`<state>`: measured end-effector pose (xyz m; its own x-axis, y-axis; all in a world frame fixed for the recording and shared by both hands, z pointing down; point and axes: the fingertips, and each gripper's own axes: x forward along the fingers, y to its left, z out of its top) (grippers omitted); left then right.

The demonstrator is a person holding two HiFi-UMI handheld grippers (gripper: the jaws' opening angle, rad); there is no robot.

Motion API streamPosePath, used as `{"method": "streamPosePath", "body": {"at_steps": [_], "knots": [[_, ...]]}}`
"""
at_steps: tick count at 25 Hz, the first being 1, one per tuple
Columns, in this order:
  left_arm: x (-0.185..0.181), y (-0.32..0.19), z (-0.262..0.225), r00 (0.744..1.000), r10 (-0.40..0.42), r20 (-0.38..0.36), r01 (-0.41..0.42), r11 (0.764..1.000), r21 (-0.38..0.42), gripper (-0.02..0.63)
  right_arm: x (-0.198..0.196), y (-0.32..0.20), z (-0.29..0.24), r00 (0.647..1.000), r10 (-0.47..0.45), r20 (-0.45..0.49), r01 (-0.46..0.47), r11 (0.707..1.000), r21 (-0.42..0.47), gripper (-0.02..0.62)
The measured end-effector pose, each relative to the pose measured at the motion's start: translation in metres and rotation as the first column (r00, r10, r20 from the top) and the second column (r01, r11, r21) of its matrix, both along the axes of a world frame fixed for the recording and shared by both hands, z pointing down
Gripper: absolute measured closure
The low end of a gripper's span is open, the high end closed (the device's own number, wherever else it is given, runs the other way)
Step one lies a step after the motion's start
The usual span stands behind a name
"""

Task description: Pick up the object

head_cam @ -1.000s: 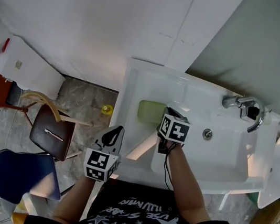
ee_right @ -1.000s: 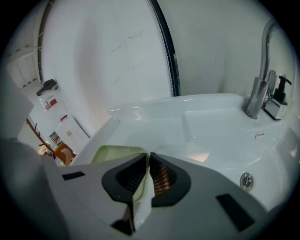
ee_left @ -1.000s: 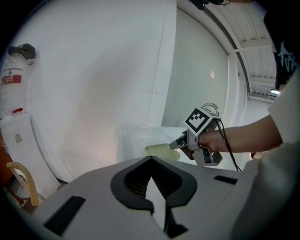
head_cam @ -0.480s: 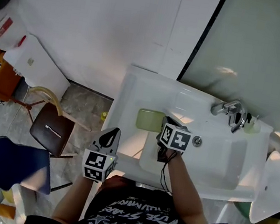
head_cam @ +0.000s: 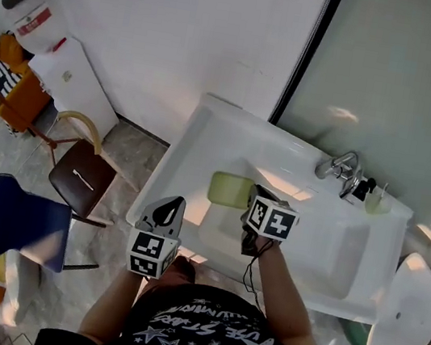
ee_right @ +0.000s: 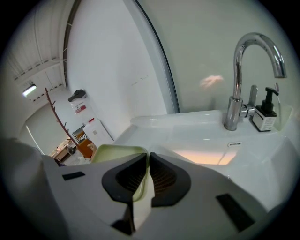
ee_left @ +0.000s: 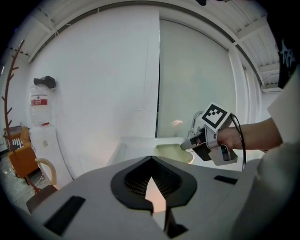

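A pale green shallow dish sits over the left ledge of the white sink. My right gripper is shut on the dish's right rim. In the right gripper view the rim runs between the dark pads of that gripper. I cannot tell whether the dish is lifted off the ledge. From the left gripper view the dish and the right gripper show ahead. My left gripper hovers by the sink's front left corner, shut and empty.
A chrome faucet and a small pump bottle stand at the sink's back right. A mirror or glass panel rises behind the sink. On the floor to the left are a brown chair and a blue chair.
The head view has swung, so the sink now lies lower and more tilted in it. My right gripper stays on the green dish. The left gripper has hardly moved.
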<state>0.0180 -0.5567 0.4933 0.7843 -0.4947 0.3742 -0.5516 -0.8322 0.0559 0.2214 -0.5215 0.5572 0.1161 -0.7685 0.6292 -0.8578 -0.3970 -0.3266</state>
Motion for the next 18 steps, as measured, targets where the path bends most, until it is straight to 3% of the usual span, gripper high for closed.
{"method": "streamPosePath", "body": {"at_steps": [10, 18], "knots": [[-0.018, 0.096, 0.004, 0.993, -0.117, 0.001, 0.117, 0.993, 0.015, 0.591, -0.012, 0.073, -0.012, 0.992, -0.125, -0.014, 0.126, 0.990, 0.066, 0.563], [-0.024, 0.178, 0.008, 0.972, -0.236, 0.003, 0.236, 0.972, -0.001, 0.591, -0.024, 0.134, -0.007, 0.961, -0.277, -0.023, 0.278, 0.959, 0.061, 0.563]]}}
